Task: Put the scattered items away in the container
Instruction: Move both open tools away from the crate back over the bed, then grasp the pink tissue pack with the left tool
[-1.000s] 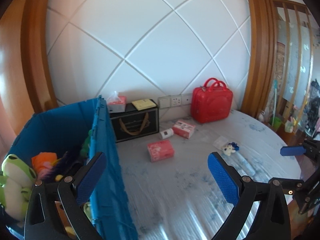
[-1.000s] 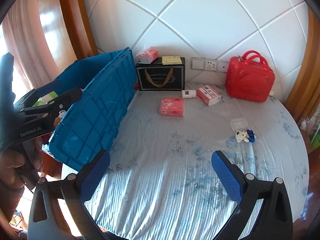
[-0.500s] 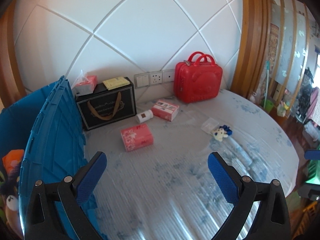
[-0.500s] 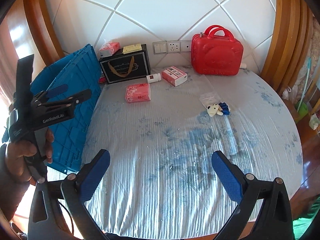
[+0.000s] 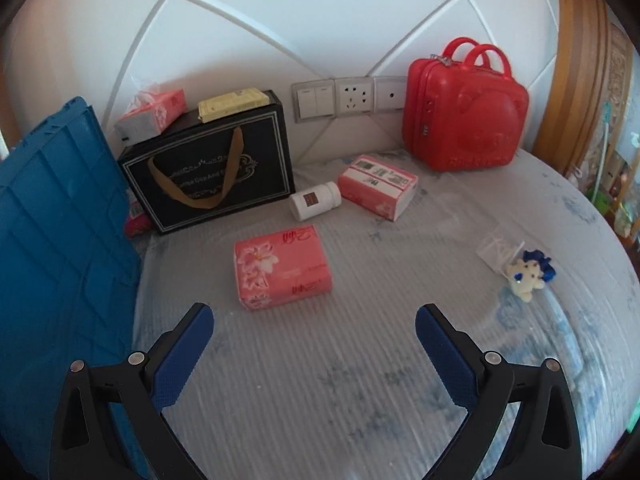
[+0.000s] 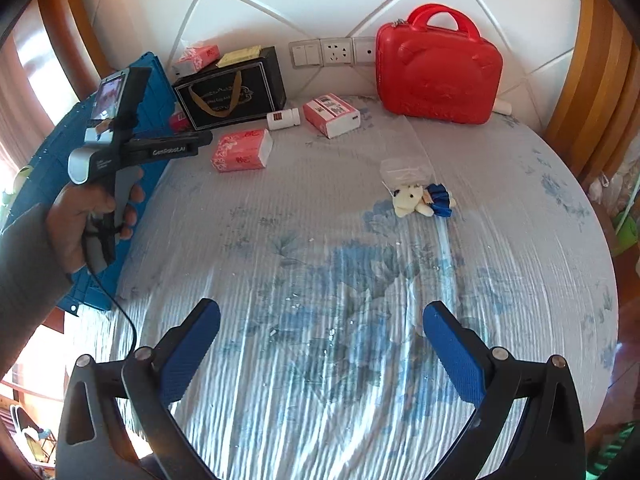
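**Both grippers held spread above the table; scattered items lying outside the bin**

The left gripper (image 5: 314,334) is being held with its blue pads wide apart, nothing between them, aimed over the covered table (image 5: 360,380). The pink tissue pack (image 5: 282,267) is lying flat at 12 o'clock from that gripper, near the fingertips but apart from them. Further out at 12 o'clock, a white bottle (image 5: 315,201) is lying on its side, just beside a red-and-white box (image 5: 378,187) — whether the two are touching cannot be told. The blue container (image 5: 60,248) is being seen at 9 o'clock, its ribbed wall along the table edge. A black gift bag (image 5: 208,168) is standing beside it at 11 o'clock, carrying a tissue box (image 5: 151,115) and a yellow packet (image 5: 233,104) on top. A red case (image 5: 464,108) is standing at 1 o'clock against the wall.

The right gripper (image 6: 322,346) is likewise being held spread and empty. A small plush toy (image 6: 422,200) is lying at 12 o'clock from it, well apart, touching a clear plastic bag (image 6: 400,169). At 10 o'clock the left hand (image 6: 86,216) is being seen gripping the other tool's handle — in front of the container wall.
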Motion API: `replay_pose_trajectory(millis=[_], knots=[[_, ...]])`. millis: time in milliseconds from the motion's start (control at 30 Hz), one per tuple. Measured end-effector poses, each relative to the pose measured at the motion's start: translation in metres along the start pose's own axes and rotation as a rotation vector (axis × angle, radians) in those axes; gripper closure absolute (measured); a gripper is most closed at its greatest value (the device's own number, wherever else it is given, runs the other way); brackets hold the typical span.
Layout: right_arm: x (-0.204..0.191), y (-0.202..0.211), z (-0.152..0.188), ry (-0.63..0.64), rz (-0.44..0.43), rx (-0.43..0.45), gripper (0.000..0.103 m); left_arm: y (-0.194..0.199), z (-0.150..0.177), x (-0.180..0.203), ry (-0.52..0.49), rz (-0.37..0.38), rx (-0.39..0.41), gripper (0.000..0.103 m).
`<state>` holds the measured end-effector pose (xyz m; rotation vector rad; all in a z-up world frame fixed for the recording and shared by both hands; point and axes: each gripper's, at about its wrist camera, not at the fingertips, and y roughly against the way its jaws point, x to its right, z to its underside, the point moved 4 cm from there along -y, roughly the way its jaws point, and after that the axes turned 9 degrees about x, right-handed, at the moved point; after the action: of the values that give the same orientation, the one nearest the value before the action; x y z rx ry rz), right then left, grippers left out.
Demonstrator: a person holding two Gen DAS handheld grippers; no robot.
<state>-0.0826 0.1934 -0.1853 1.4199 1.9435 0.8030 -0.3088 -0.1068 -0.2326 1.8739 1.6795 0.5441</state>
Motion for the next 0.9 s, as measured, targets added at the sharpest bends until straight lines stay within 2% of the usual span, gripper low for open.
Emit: replay_pose_trajectory(millis=[167,333,500,600,767,900], knots=[[0.023,-0.023,0.033,-0.058,0.025,-0.082,0.0,-0.082,0.018,-0.019,0.08,-0.035,-0.077,0.001],[0.031,-0.043,0.063,-0.082,0.042,-0.15,0.0,-0.133,0.025,-0.032,0.12,-0.007,-0.098,0.001],[0.039,-0.06,0.076,-0.099,0.059,-0.185,0.0,-0.165,0.025,-0.034,0.142,-0.012,-0.118,0.001],[0.043,-0.068,0.076,-0.099,0.065,-0.191,0.0,-0.175,0.021,-0.028,0.105,-0.061,-0.103,0.001],[0.046,-0.079,0.065,-0.081,0.066,-0.184,0.0,-0.197,0.017,-0.021,0.0,-0.163,-0.138,0.0],[0.047,-0.084,0.059,-0.072,0.066,-0.179,0.0,-0.203,0.012,-0.027,-0.006,-0.157,-0.134,0.0]])
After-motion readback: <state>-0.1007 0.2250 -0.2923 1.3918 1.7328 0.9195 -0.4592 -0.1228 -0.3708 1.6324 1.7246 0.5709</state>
